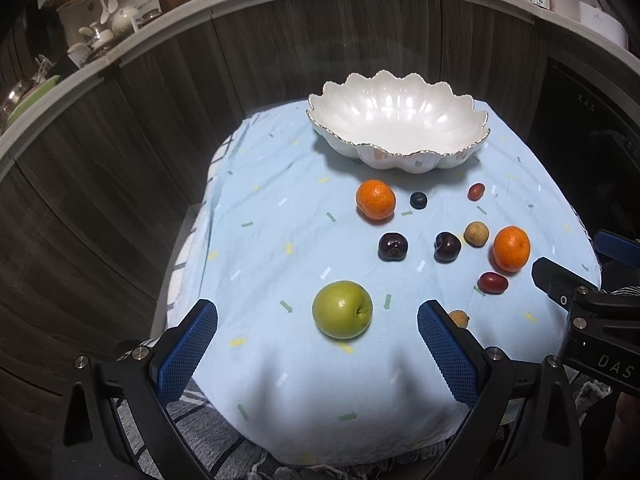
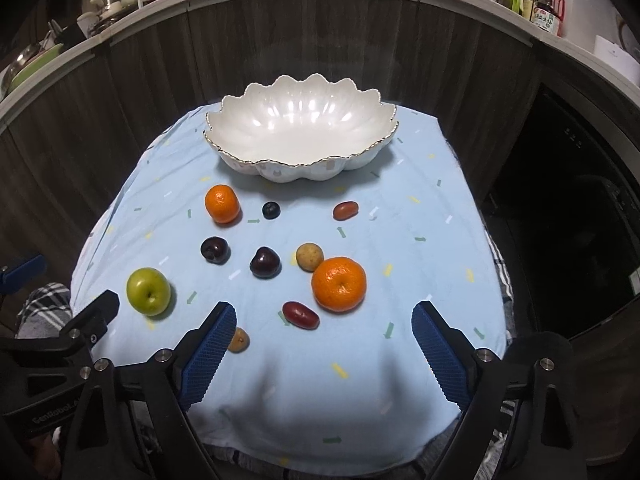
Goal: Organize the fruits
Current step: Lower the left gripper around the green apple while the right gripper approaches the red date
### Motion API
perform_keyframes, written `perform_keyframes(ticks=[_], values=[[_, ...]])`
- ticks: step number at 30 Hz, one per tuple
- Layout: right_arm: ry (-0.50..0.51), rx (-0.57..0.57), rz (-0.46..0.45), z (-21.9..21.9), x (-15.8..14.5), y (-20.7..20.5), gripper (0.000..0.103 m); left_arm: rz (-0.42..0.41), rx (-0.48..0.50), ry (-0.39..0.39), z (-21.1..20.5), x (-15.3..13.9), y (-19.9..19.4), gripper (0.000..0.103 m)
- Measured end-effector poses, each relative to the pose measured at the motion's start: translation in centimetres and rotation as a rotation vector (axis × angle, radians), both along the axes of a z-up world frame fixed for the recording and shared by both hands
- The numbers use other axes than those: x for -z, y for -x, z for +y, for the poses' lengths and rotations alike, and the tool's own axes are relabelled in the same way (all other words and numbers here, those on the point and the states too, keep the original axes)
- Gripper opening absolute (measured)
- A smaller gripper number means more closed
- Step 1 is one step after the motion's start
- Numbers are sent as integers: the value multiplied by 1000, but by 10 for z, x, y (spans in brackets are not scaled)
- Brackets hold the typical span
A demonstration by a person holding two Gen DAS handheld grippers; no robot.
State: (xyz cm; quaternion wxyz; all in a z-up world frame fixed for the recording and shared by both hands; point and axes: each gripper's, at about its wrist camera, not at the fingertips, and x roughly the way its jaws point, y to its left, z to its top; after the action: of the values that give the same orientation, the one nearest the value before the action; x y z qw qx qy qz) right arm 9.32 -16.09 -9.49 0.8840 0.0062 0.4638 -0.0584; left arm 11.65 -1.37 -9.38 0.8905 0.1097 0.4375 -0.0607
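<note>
A white scalloped bowl (image 1: 400,128) (image 2: 300,136) stands empty at the far side of a light blue cloth (image 1: 280,240). In front of it lie a green apple (image 1: 342,309) (image 2: 148,291), two oranges (image 1: 375,199) (image 1: 511,248), two dark plums (image 1: 392,246) (image 1: 447,246), a dark berry (image 1: 418,200), two red oblong fruits (image 1: 493,282) (image 1: 476,191) and two small tan fruits (image 1: 476,233) (image 2: 239,339). My left gripper (image 1: 318,316) is open, just short of the apple. My right gripper (image 2: 322,316) is open, near the red fruit (image 2: 301,314) and the near orange (image 2: 339,283).
A dark wood-panel counter front (image 1: 160,120) curves behind the table, with a worktop of kitchenware and bottles (image 2: 544,4) above. A dark appliance (image 2: 580,200) is at the right. A checked cloth (image 2: 40,304) lies under the blue one.
</note>
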Motion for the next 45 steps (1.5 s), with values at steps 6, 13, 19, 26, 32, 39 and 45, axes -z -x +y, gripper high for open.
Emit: perform_keyframes(ticks=[6,13,19,26,32,39,45], values=[[-15,-1,25,3,11,-13,86,24,10,8,2,13,-12,100],[-17,1,58,7,24,-23,84,48,27,4,3,30,-26,97],[-24,10,99,6,39,-31,82,83,39,15,2,45,-34,94],[-54,17,147,5,57,-40,74,125,38,23,1,60,-45,93],[-82,25,173,3,67,-46,69,142,48,39,-1,68,-49,93],[-68,35,165,3,69,-48,68,184,55,59,-2,80,-54,85],[-69,44,166,3,69,-47,64,210,68,70,-4,86,-54,79]])
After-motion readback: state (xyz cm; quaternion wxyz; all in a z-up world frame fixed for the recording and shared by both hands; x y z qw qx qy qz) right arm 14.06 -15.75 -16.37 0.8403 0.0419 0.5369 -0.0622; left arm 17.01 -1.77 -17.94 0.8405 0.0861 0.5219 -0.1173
